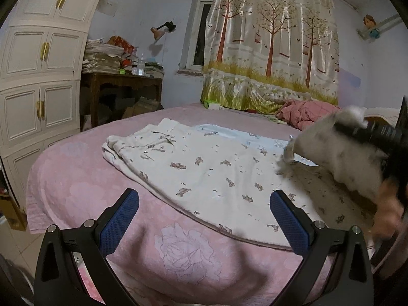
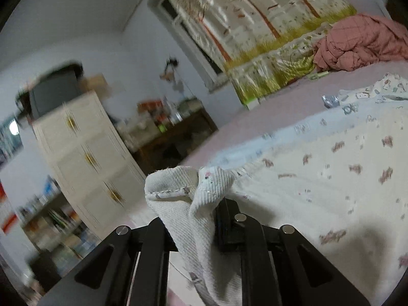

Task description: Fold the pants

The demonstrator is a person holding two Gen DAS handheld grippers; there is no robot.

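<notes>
Your left tool [image 1: 204, 219] hovers spread over the pink floral bed [image 1: 84, 178], the cream printed cotton pants [image 1: 204, 168] lying flat just beyond its tips. Your right tool [image 2: 201, 219] pinches a lifted pants edge.

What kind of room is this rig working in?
Most likely a lived-in home bedroom. The pants lie spread on a bed with a pink floral cover, a crumpled pink quilt sits at its far side, and a white cabinet stands beside a curtained window.
</notes>
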